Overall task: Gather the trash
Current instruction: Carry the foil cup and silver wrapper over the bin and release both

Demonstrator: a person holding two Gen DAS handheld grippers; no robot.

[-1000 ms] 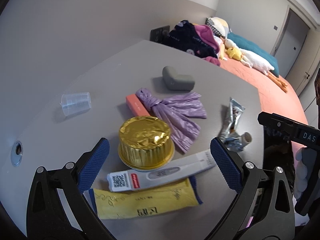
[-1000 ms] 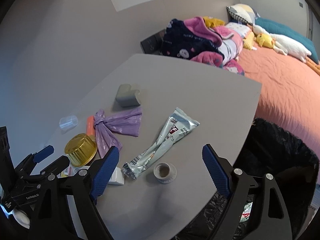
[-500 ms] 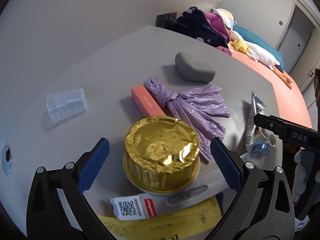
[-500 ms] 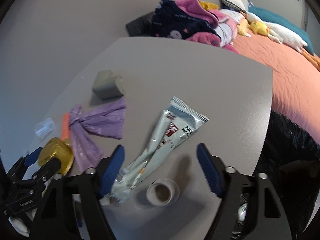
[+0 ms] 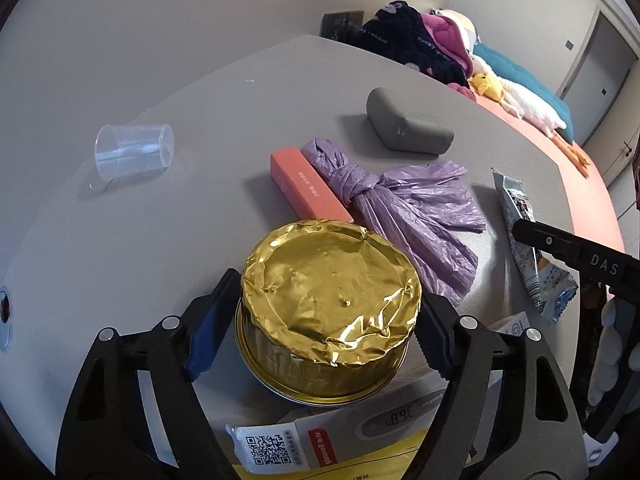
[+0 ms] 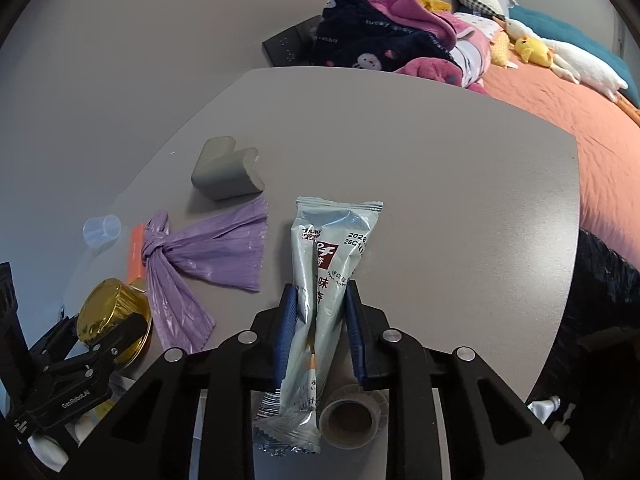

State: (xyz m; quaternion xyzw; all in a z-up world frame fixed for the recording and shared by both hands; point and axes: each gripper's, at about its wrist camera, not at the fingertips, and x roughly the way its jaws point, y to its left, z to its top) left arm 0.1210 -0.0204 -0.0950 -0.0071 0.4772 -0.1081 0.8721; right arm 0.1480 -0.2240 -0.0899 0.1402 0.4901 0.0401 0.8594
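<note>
The right hand-held gripper (image 6: pixel 320 332) is closing on the wrapper (image 6: pixel 320 312), the left hand-held gripper (image 5: pixel 320 340) on the gold tin (image 5: pixel 328 312); thin foil may slip out.

Left claw (image 5: pixel 320 340) angled steeply down at the counter (image 5: pixel 200 208), jaws closing around the gold foil tin (image 5: pixel 330 304), pads at its sides. Right claw (image 6: pixel 320 332) equally steep, well right of that tin, jaws closing on the silver wrapper (image 6: pixel 328 292).

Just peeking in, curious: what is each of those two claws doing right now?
Left gripper: jaws closing around the gold foil tub, pads at its sides.
Right gripper: jaws closing on the silver snack wrapper, pinched between the pads.
</note>
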